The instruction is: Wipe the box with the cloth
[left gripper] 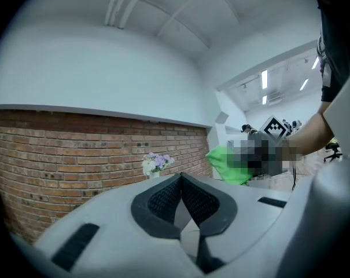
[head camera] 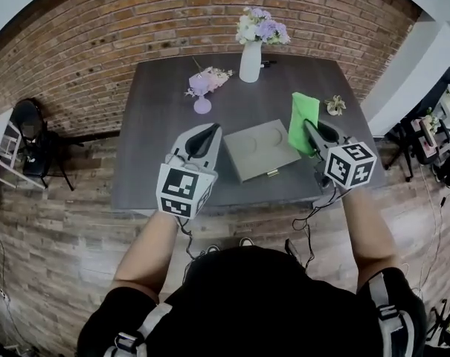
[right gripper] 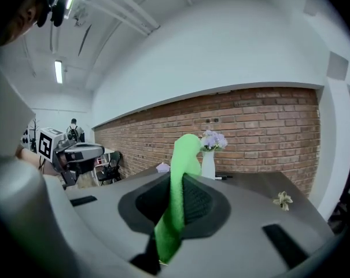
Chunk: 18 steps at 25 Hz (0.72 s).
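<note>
Green cloth (head camera: 305,110), pinched by right hand-held gripper (head camera: 308,127), juts lengthwise forward.

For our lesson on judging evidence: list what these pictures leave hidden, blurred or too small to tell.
The box: neither gripper view shows it plainly; gripper bodies fill the lower frame.
The cloth: its lower end vanishes between the right gripper jaws, right gripper view.
A dark thing beside the vase, head view: too small to name.

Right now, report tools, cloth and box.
Left tool shut, empty. Right tool shut on cloth, right of box. Box flat on table between tools. Vase behind it.
</note>
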Available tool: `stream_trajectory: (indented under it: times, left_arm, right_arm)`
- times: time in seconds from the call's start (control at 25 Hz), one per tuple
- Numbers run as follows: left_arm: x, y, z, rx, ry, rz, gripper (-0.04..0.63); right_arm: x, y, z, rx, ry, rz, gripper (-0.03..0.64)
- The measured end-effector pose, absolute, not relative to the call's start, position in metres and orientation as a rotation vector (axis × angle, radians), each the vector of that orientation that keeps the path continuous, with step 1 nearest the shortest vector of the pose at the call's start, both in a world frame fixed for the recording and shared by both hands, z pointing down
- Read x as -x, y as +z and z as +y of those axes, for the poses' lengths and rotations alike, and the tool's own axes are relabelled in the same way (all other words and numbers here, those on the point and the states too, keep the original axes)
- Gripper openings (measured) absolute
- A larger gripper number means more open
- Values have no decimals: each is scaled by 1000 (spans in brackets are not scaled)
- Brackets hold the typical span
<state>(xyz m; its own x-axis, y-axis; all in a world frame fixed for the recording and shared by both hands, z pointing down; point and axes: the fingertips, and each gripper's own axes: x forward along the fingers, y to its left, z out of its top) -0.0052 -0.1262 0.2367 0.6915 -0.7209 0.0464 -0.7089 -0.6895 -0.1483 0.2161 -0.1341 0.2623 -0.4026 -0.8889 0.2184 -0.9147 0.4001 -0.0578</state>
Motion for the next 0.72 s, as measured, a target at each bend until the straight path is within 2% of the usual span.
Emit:
stream_trajectory:
  times: [0.72]
  left_arm:
    - [5, 218, -121, 2745, -145, 1170, 9]
  right_arm:
    - [-192, 235, -130, -1597, 186, -2607, 37]
